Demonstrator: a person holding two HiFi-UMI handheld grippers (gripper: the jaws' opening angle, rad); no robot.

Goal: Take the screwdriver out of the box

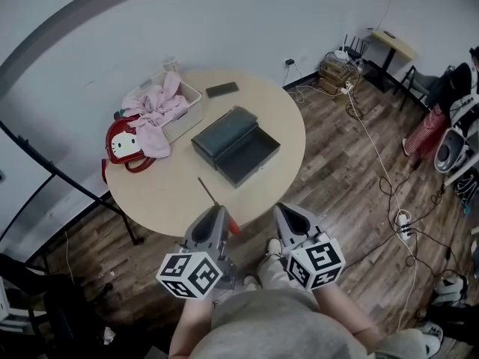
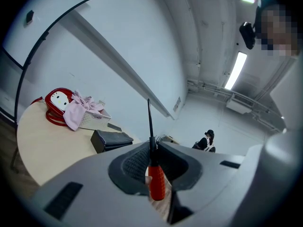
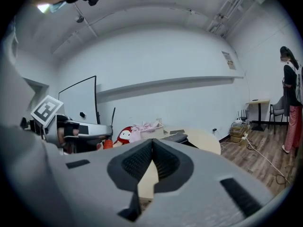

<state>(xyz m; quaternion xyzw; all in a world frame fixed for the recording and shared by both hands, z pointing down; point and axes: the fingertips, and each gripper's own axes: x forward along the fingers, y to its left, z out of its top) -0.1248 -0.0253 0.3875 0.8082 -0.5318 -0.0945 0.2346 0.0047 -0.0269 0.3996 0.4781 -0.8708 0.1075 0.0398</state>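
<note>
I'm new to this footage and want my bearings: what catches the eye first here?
The red-handled screwdriver, clamped in the left tongs at the near edge of the round table. Beyond it, the dark box lies open mid-table, with a red bag and pink cloth to its left.

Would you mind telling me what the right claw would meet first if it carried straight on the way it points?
Probably the open dark box on the round table; the right claw, shut and empty, points across the table's near edge, though depth is unclear.
</note>
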